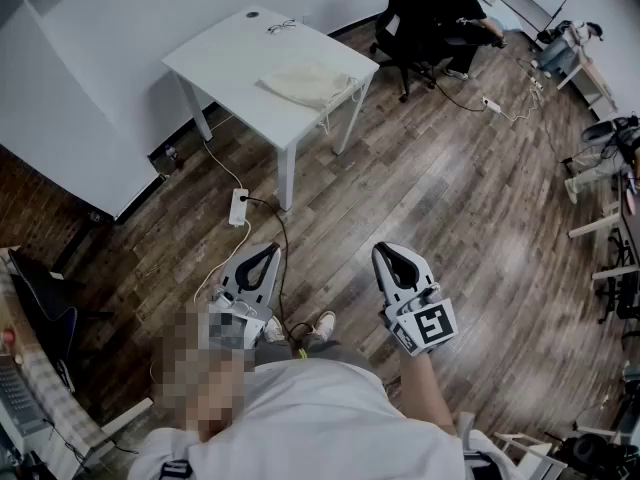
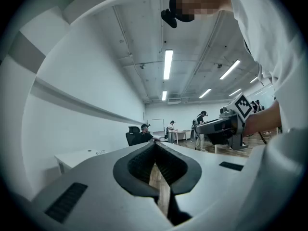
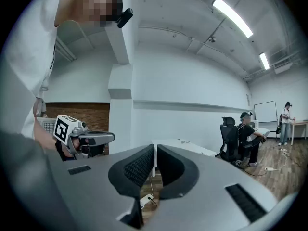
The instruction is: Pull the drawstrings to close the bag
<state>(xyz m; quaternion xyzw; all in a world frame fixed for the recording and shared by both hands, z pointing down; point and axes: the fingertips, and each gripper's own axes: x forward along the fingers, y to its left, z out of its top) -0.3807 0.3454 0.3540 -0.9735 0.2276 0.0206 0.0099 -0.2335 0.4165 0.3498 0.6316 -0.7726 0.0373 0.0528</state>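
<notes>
Left tongs, right tongs closed; head view alone shows, seemingly, bag.

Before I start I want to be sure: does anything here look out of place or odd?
Nothing is damaged or spilled. The cloth bag lies near the edge of the white table, and its drawstrings hang over it. A power strip and its cable lie loose on the floor before the table.

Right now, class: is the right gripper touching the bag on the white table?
Apart. The head view shows wooden floor between the right gripper and the bag lying on the table.
</notes>
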